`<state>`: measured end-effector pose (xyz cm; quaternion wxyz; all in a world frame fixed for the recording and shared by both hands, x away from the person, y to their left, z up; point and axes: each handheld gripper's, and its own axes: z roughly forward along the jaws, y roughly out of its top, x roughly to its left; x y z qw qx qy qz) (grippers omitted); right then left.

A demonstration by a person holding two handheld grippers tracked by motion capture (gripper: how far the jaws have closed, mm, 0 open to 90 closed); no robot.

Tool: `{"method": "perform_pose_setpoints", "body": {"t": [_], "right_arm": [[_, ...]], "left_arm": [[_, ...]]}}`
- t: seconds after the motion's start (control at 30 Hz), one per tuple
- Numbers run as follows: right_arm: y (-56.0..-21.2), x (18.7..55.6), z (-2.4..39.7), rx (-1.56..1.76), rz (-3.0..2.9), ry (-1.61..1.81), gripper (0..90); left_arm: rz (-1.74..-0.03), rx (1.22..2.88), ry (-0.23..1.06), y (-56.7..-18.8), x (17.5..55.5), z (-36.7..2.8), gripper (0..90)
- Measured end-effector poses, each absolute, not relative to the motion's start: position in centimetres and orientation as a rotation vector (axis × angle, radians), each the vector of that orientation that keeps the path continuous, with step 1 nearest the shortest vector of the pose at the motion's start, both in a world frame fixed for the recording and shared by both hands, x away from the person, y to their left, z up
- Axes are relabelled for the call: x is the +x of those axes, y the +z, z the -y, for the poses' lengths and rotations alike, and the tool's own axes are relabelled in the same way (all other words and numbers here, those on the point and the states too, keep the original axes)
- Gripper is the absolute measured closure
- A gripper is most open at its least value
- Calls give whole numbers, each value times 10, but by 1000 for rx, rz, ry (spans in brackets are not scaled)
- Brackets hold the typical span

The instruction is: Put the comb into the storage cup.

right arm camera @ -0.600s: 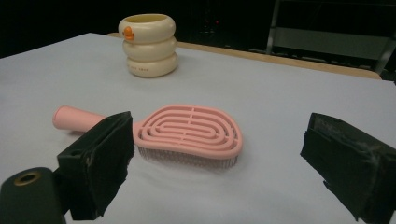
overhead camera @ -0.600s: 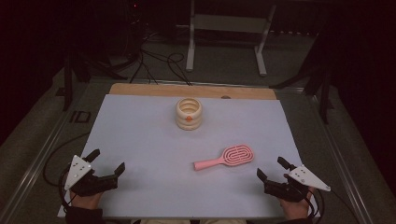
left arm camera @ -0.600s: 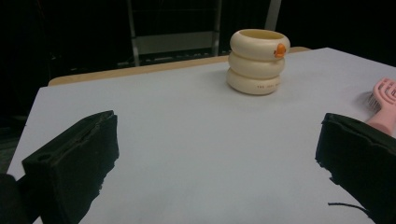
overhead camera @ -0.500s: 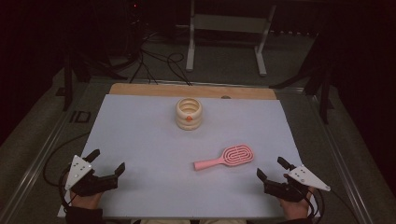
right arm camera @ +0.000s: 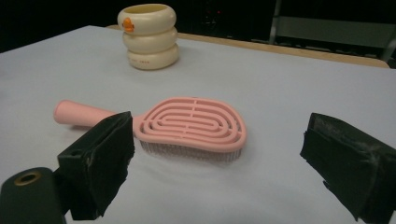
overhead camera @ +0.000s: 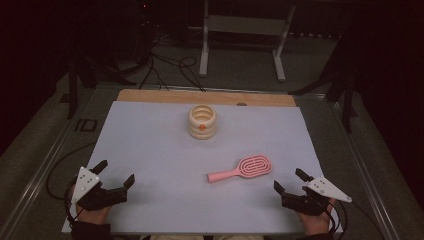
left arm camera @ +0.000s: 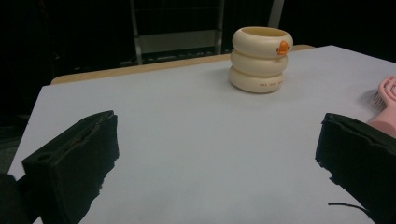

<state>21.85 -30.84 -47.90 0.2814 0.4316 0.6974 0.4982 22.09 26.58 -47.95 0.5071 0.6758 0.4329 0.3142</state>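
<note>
Risking a skid: pinching the pink hairbrush (overhead camera: 241, 169) across its shallow head could be tipping it onto the bristles and sliding it over the smooth white mat (overhead camera: 150, 150). Lying flat near the mat's right near corner, long axis running left-right, handle pointing left, head pointing toward the right edge. Standing well behind, the cream ringed cup (overhead camera: 202, 121). Resting at the near edge, left gripper (overhead camera: 117, 181) and right gripper (overhead camera: 289, 181), jaws gaping wide, holding nothing.

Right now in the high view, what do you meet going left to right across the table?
Left gripper with open black jaws → cream ringed plastic cup → pink plastic hairbrush → right gripper, also open.
</note>
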Motion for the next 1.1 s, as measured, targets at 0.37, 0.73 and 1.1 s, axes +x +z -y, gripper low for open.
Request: {"method": "perform_pose_setpoints", "body": {"t": [0.37,0.73,1.1], "right_arm": [[-476,219,301,1167,-1892,1320,112],[-474,221,292,1207,-1922,1284,138],[-469,225,280,1195,-1944,1293,156]], "left_arm": [[-1043,1634,752,-481,222,-265,2],[-1041,1646,758,-482,222,-262,2],[-1049,1627,754,-482,221,-263,2]]}}
